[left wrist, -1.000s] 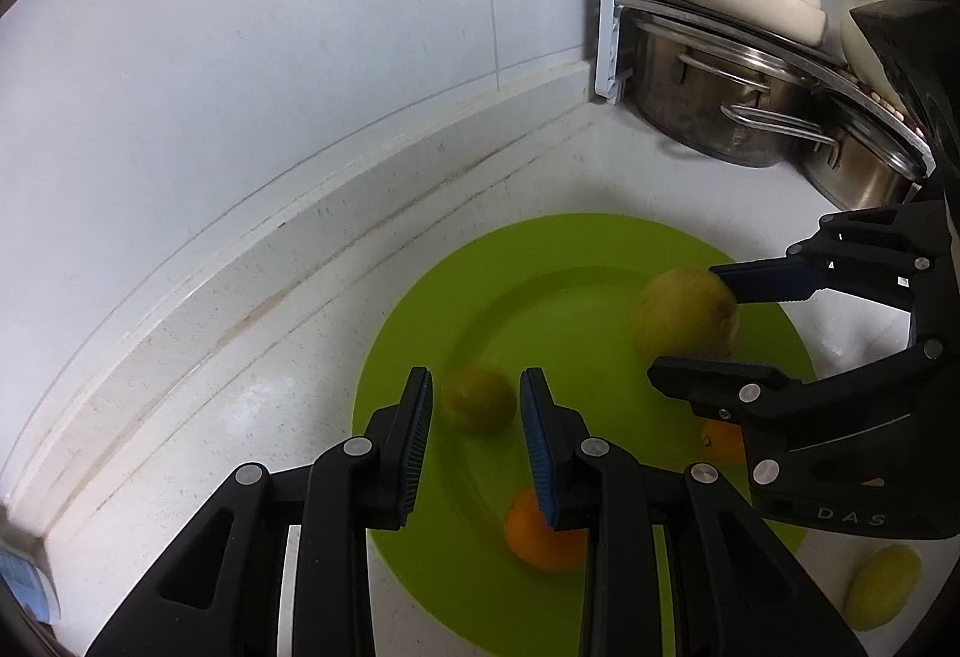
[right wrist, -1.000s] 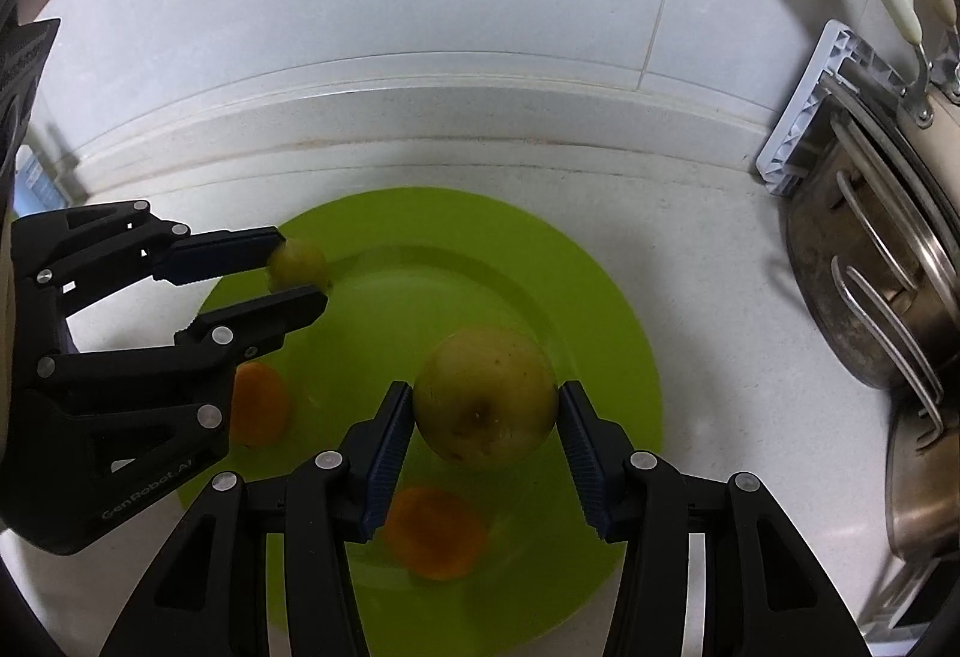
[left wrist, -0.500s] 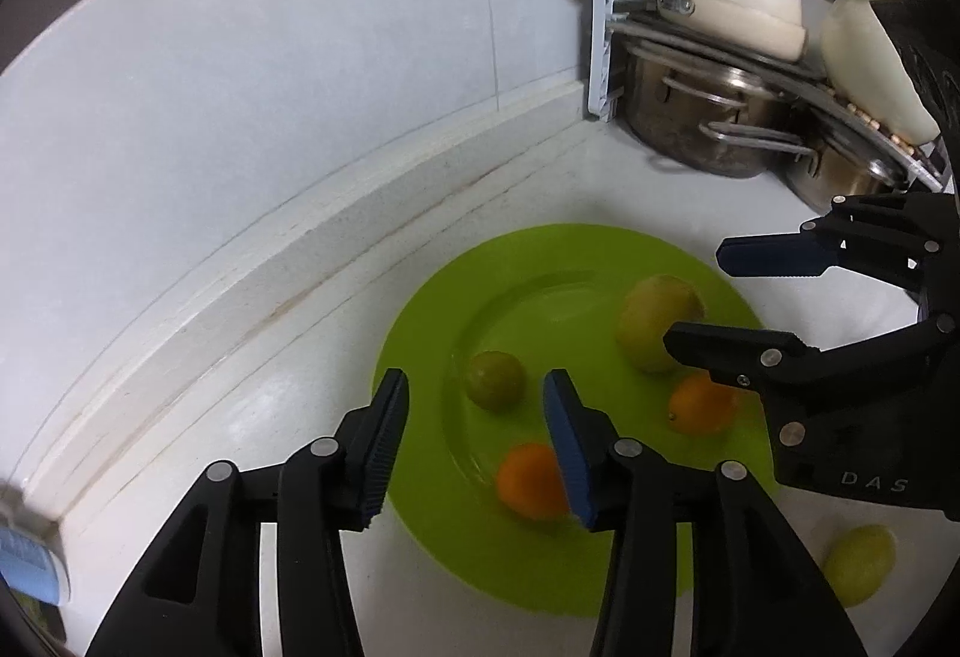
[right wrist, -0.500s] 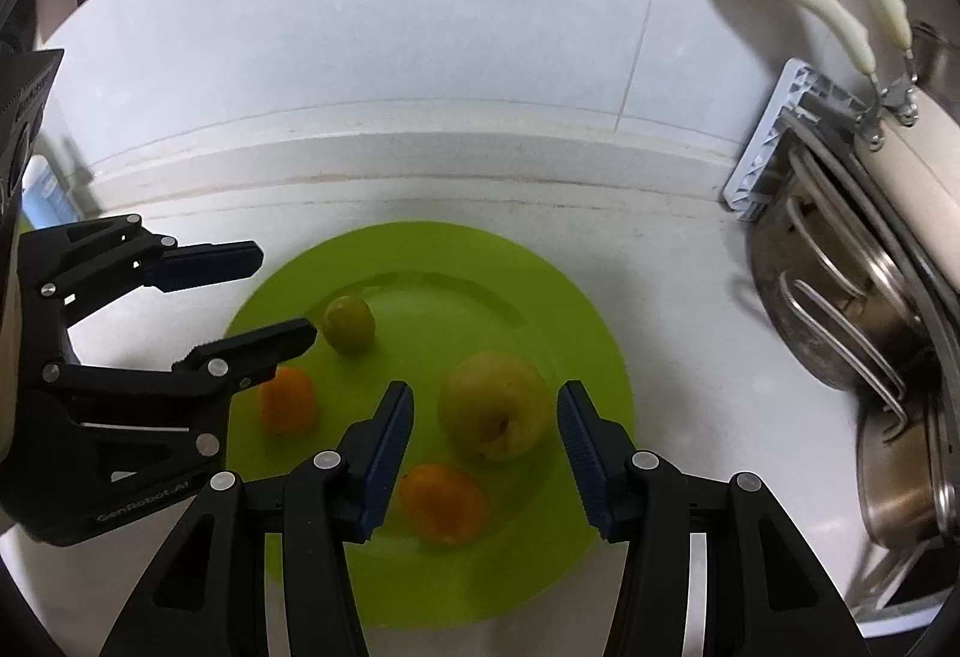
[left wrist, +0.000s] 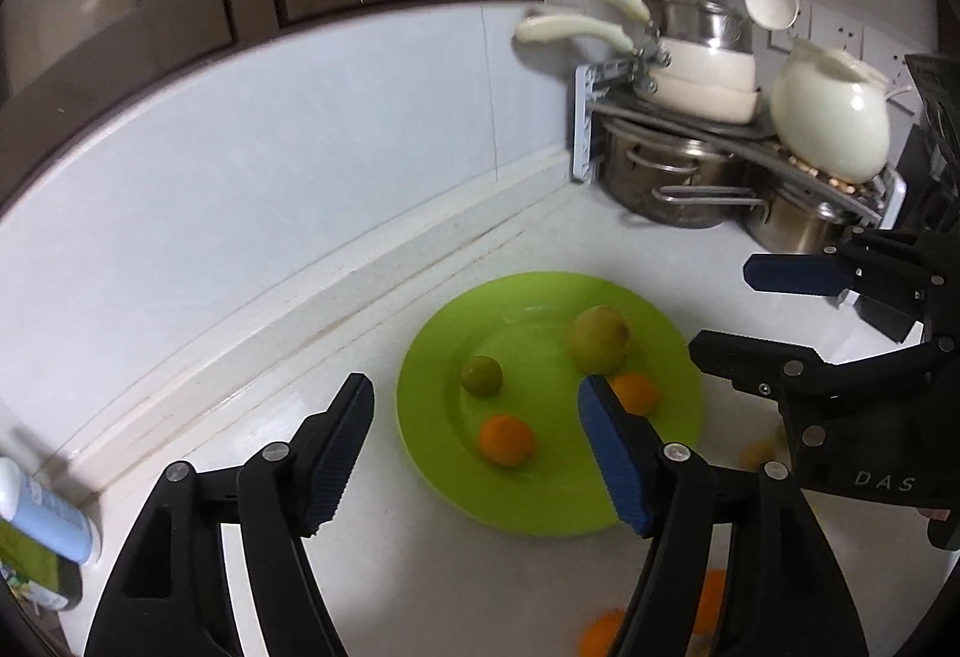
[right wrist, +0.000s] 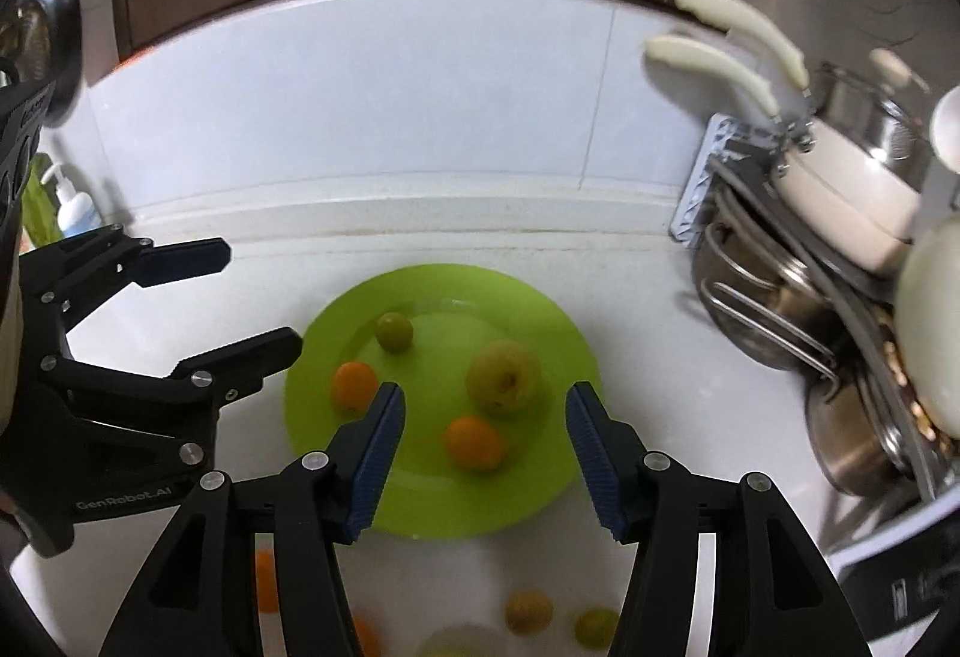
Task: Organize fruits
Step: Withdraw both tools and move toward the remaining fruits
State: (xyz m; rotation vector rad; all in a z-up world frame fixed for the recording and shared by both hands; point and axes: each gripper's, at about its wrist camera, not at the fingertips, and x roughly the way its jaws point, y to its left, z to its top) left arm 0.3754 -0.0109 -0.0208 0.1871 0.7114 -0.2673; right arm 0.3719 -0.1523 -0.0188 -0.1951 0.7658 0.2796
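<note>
A lime green plate [left wrist: 432, 417] [right wrist: 552, 351] lies on the white counter. On it are a yellow-green apple [left wrist: 600, 339] [right wrist: 503, 376], a small green fruit [left wrist: 481, 375] [right wrist: 394, 332] and two oranges [left wrist: 507, 439] [right wrist: 474, 443]. My left gripper [left wrist: 480, 453] is open and empty above the plate's near side. My right gripper [right wrist: 486, 453] is open and empty above the plate; it also shows at the right of the left wrist view [left wrist: 780, 309]. Loose fruits lie on the counter in front of the plate [right wrist: 528, 612].
A dish rack [left wrist: 720, 177] [right wrist: 828, 267] with steel pots, white pans and a white jug stands in the right corner. A tiled wall with a raised ledge [left wrist: 300, 309] runs behind the plate. A pump bottle [right wrist: 75, 207] stands at the far left.
Both grippers let go of their fruits, opened wide, and pulled up and back from the plate. The apple and the small green fruit now rest on the plate.
</note>
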